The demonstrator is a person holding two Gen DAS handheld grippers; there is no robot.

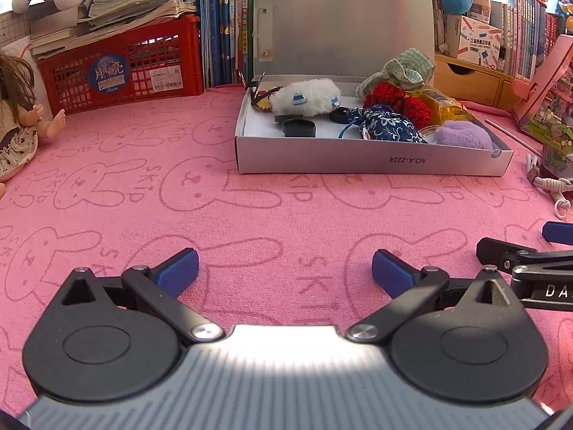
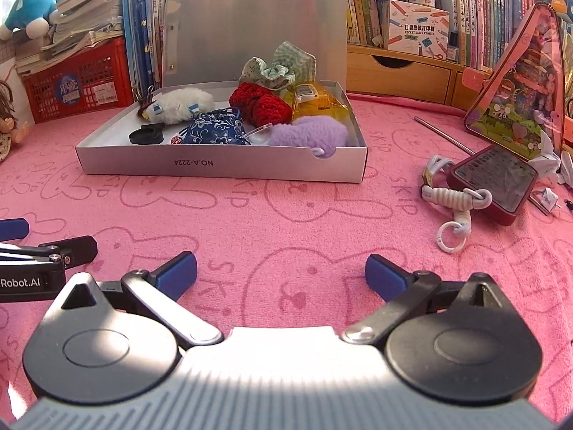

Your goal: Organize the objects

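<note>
A silver box [image 1: 372,160] [image 2: 222,168] with its lid up stands on the pink rabbit-print cloth. It holds a white plush [image 1: 304,96] [image 2: 182,104], a blue patterned pouch [image 1: 386,123] [image 2: 215,129], a red knitted piece [image 2: 259,102], a purple plush [image 1: 463,135] [image 2: 309,129], a green cloth [image 2: 283,66], a yellow packet [image 2: 317,102] and a black ring [image 1: 299,127]. My left gripper [image 1: 284,272] is open and empty, low over the cloth in front of the box. My right gripper [image 2: 281,272] is open and empty beside it.
A dark red device [image 2: 492,182] with a white cord and ring [image 2: 453,215] lies right of the box. A pink toy case [image 2: 519,100], a metal rod [image 2: 444,136], a red crate [image 1: 125,68], a doll [image 1: 14,129] and book rows ring the cloth.
</note>
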